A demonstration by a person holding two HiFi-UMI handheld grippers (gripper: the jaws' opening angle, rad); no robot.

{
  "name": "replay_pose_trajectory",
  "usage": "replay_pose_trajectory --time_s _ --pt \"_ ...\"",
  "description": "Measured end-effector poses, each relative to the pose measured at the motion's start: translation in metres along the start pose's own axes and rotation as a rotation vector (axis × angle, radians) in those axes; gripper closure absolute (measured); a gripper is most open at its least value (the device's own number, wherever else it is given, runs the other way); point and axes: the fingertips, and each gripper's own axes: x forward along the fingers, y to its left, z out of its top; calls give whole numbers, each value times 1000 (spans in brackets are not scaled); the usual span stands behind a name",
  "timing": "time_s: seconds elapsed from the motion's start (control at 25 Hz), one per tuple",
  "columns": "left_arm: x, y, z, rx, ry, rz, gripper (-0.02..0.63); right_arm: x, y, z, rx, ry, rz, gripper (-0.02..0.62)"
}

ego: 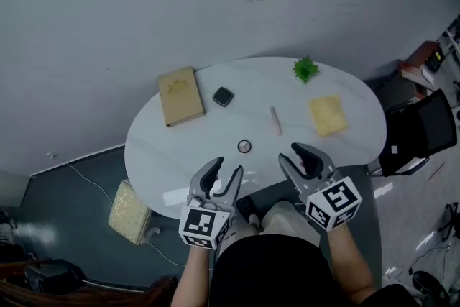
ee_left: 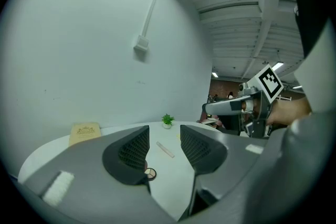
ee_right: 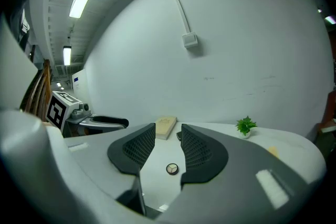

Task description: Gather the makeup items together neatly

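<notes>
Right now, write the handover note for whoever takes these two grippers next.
Left gripper: open, empty, over the near edge of the table.
Right gripper: open, empty, beside it.
Things: round compact is nearest the grippers. Pink stick and yellow pad lie beyond it to the right, dark square case and tan box to the left. All lie apart.
Done: nothing gathered.
Left: bring the makeup items into one neat group.

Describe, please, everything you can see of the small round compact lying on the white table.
The small round compact is a flat disc with a dark rim and a pale face split into three wedges of slightly different shades. No lid shows. It lies flat and face up on the white table, near the person's edge, clear of the other items; only the table touches it.
</notes>
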Motion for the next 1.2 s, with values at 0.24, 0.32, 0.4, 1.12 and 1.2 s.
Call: replay_pose_trajectory --time_s 0.24,0.32,0.4,1.12,1.2 --pt "10 6 -22 -25 44 -12 422 4 -2 -15 15 48 -14 456" --pt "14 5 -29 -26 66 -18 422 4 -4 -19 23 66 -14 456" --pt "20 4 -36 -20 91 -31 421 7 -8 -22 33 78 -13 456" --pt "89 15 -113 9 315 12 400 63 -61 -47 22 208 104 456" --pt "96 18 -124 8 341 31 392 68 -69 -51 18 221 120 456"
